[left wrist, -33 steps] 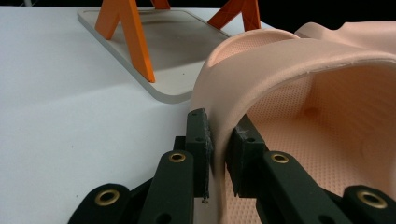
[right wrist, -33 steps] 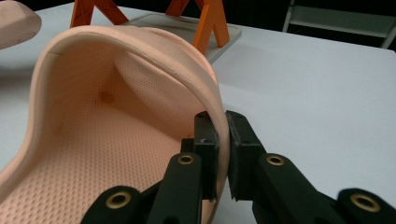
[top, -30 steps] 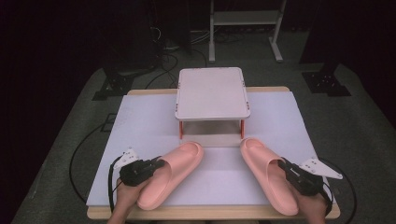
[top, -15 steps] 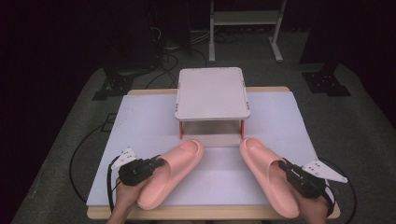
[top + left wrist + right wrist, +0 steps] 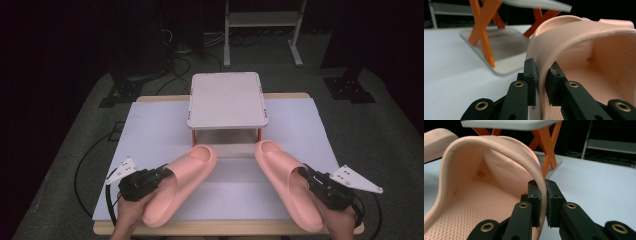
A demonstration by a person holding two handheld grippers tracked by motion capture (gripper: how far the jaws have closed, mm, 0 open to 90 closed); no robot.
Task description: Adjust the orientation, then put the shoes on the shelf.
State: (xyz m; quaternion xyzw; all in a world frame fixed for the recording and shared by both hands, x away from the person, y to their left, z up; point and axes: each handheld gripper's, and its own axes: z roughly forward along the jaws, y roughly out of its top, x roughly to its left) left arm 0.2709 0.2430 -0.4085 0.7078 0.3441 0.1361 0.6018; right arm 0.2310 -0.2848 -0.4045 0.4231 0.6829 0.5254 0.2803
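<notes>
Slippers, two of pink foam, lie on the white table cover near the person's edge, toes pointing away and angled toward each other. Left slipper rests at the left of the high view, its toe close to the low stand; right slipper rests at the right, its toe just beside the stand's front right leg. Left gripper has its two black jaws closed on the outer edge of the left slipper's strap: in the left gripper view the strap wall passes between the pads, one pad outside and one inside the slipper. Right gripper is likewise clamped on the outer edge of the right slipper's strap, with the perforated insole visible to the left of the jaws in the right gripper view. Stand consists of a pale flat top carried on orange crossed legs over a pale base plate, and sits at the centre of the table beyond both slippers. Hands holding the grippers enter from the bottom of the high view.
</notes>
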